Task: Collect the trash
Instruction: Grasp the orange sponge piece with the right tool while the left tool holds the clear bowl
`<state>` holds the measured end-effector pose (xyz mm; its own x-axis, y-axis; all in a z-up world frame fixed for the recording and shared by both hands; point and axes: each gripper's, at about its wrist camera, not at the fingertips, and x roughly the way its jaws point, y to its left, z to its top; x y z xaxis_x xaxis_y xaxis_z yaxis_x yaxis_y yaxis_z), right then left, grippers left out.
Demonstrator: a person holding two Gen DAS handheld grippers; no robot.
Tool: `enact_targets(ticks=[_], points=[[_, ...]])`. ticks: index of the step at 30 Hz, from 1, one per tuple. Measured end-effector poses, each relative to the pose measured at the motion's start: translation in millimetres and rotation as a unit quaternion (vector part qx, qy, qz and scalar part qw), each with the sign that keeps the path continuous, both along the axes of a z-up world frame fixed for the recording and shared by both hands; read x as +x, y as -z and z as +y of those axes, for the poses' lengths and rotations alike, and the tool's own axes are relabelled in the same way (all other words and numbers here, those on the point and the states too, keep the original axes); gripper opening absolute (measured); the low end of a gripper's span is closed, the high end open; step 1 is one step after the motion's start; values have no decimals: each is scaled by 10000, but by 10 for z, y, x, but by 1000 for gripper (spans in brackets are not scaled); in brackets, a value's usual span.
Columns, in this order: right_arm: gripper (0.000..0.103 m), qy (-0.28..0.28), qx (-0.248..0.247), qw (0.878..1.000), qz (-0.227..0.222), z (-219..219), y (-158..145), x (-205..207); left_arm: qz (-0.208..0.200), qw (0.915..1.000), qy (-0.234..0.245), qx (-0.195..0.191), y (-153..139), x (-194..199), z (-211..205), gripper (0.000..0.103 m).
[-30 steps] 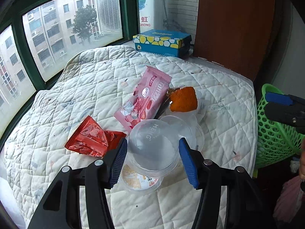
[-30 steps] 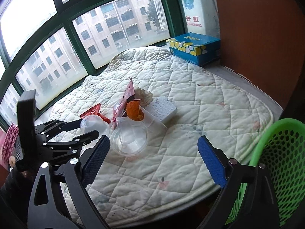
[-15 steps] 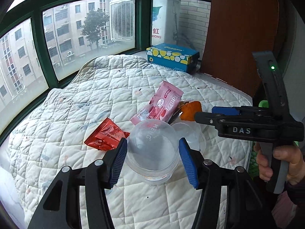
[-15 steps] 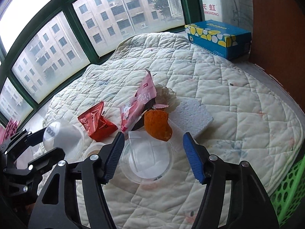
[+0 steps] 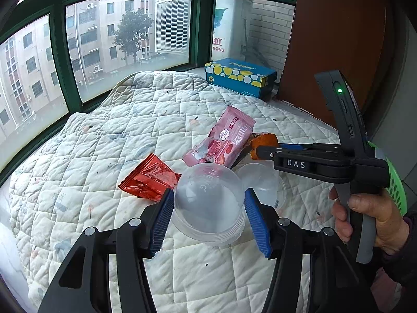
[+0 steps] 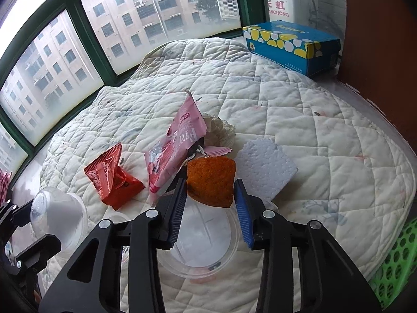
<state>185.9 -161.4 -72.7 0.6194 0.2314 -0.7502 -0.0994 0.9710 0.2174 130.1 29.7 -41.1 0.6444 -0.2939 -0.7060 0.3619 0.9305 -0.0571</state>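
Observation:
My left gripper point(image 5: 208, 195) is shut on a clear plastic cup point(image 5: 208, 206), held just above the quilt point(image 5: 156, 120). In the right wrist view the same cup point(image 6: 57, 214) shows at the far left. My right gripper point(image 6: 210, 182) reaches down over the trash pile, its jaws closing on an orange spongy piece point(image 6: 211, 182), with a pad touching each side. Under it lies a clear plastic lid point(image 6: 203, 250). A pink wrapper point(image 6: 177, 154), a red wrapper point(image 6: 112, 177), a white foam piece point(image 6: 265, 169) and a crumpled tissue point(image 6: 221, 130) lie close around.
A green plastic basket point(image 6: 393, 266) stands off the table's right edge. A blue and yellow tissue box point(image 6: 292, 44) sits at the back by the window and the brown panel. A person's hand point(image 5: 370, 216) grips the right tool's handle.
The right gripper came in from the right, sank over the pile and narrowed its jaws around the orange piece. The left gripper drew back slightly with the cup.

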Motion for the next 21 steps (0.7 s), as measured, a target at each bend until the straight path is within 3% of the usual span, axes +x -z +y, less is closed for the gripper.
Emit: enact_targets(ticks=[9,21], points=[[34,35,198,9996,-213,-166,-153,-194,-34,10000,44,-29,-36,-27,-43,54],[34,159,336,9984,-418,-560,-433,-760,-145,9993,324,-91,-185,-161,-373,54]])
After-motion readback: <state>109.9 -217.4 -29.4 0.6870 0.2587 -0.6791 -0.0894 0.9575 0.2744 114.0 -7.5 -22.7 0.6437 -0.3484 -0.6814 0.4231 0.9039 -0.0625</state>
